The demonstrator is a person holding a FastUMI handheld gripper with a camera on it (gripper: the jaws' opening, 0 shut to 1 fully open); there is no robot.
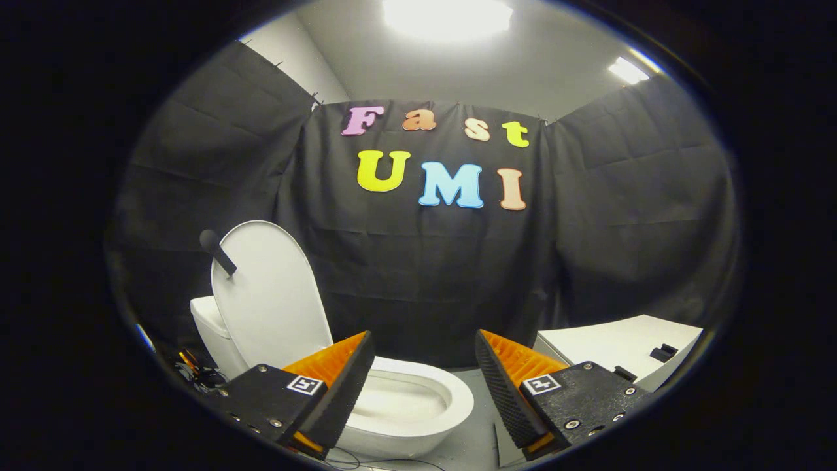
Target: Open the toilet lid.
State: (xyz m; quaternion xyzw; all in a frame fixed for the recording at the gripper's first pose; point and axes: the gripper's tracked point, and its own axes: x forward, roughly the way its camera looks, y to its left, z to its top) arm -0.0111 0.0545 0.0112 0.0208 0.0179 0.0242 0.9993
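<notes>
Toilet lid (271, 288) standing raised beyond our gripper (425, 383), whose fingers we are holding wide apart, gripping nothing; a knock risks slamming it down.

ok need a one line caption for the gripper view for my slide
Open gripper held empty in front of the toilet, whose lid already stands raised; a white cabinet sits beyond the fingers.

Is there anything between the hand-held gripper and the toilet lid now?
Nothing visible stands between them. The hand-held gripper is open and holds nothing. The toilet lid is already upright, beyond the left finger, with a dark handle on it. The open bowl lies just ahead of the fingers.
</notes>
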